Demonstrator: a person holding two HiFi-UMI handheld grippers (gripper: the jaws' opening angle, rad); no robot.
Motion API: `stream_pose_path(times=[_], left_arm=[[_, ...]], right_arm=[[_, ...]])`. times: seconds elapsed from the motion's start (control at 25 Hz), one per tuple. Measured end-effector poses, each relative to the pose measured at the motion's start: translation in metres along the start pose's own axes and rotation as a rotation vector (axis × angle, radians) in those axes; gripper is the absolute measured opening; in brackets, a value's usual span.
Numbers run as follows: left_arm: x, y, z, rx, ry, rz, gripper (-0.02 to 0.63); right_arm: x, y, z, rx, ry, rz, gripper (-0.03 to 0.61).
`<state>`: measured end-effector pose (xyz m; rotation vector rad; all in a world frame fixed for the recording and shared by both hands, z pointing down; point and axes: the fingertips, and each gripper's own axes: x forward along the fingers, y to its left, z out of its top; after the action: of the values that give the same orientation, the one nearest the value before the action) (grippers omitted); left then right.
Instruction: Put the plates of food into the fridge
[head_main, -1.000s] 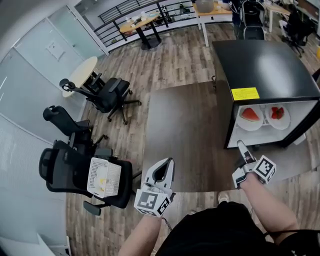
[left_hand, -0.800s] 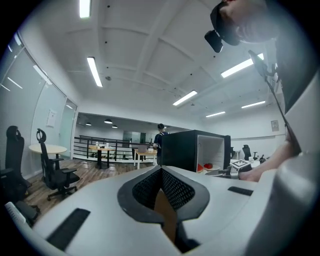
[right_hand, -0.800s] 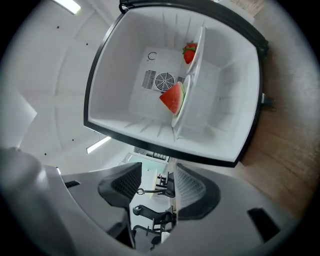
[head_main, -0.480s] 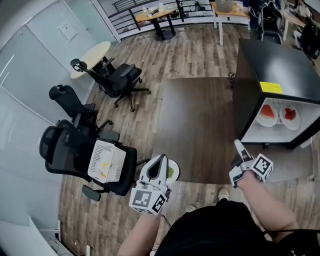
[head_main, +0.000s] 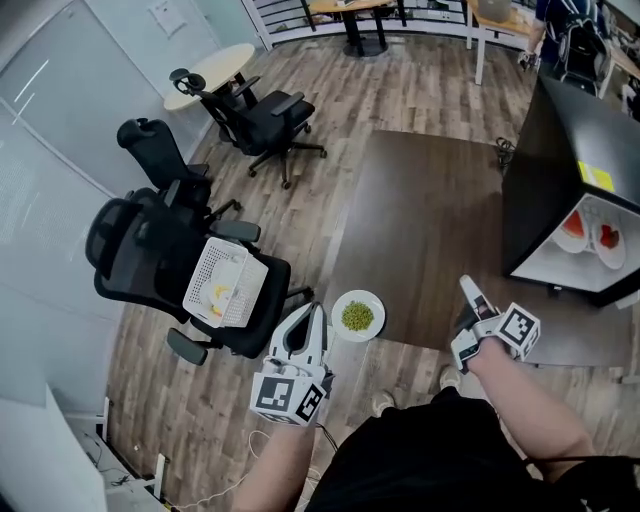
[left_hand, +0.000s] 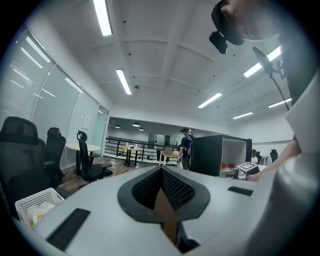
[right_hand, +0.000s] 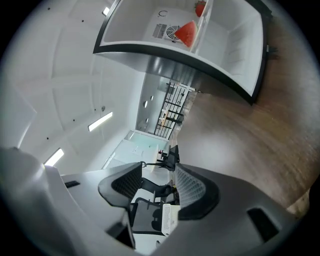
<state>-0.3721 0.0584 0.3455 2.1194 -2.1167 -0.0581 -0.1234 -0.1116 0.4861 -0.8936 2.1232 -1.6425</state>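
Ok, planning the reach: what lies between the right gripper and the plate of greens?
Only bare dark surface, seen in the head view, between right gripper and plate of greens.

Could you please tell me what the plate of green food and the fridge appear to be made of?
The plate looks like glazed white ceramic, possibly melamine: smooth, uniformly white rim. The fridge seems painted metal outside, satin black with a soft sheen, and white moulded plastic inside.
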Motion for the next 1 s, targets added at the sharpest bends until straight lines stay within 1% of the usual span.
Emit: stream_pose_path(times=[0.2, 0.28, 0.4, 0.6, 0.72, 0.88, 1.0], left_arm=[[-0.026, 0.032, -0.009, -0.012, 0.019, 0.046, 0.005], [-0.036, 0.044, -0.014, -0.014, 0.035, 0.062, 0.005], [-0.053, 0.061, -0.022, -0.014, 0.058, 0.086, 0.005], [-0.074, 0.087, -0.042, -0.009, 0.104, 0.107, 0.005], [-0.077, 0.094, -0.050, -0.011, 0.136, 0.115, 0.005], [-0.081, 0.099, -0.069, -0.019, 0.162, 0.110, 0.005], [-0.081, 0.100, -0.089, -0.024, 0.196, 0.105, 0.005]], right_arm=[[0.021, 0.002, -0.046, 0.006, 0.063, -0.016, 0.216], [0.028, 0.001, -0.065, 0.006, 0.089, -0.024, 0.191], [0.034, -0.001, -0.093, 0.021, 0.122, -0.027, 0.186], [0.043, -0.024, -0.148, 0.030, 0.185, -0.068, 0.186], [0.045, -0.033, -0.173, 0.038, 0.220, -0.092, 0.186], [0.043, -0.047, -0.202, 0.012, 0.259, -0.126, 0.186], [0.042, -0.064, -0.224, 0.048, 0.284, -0.150, 0.186]])
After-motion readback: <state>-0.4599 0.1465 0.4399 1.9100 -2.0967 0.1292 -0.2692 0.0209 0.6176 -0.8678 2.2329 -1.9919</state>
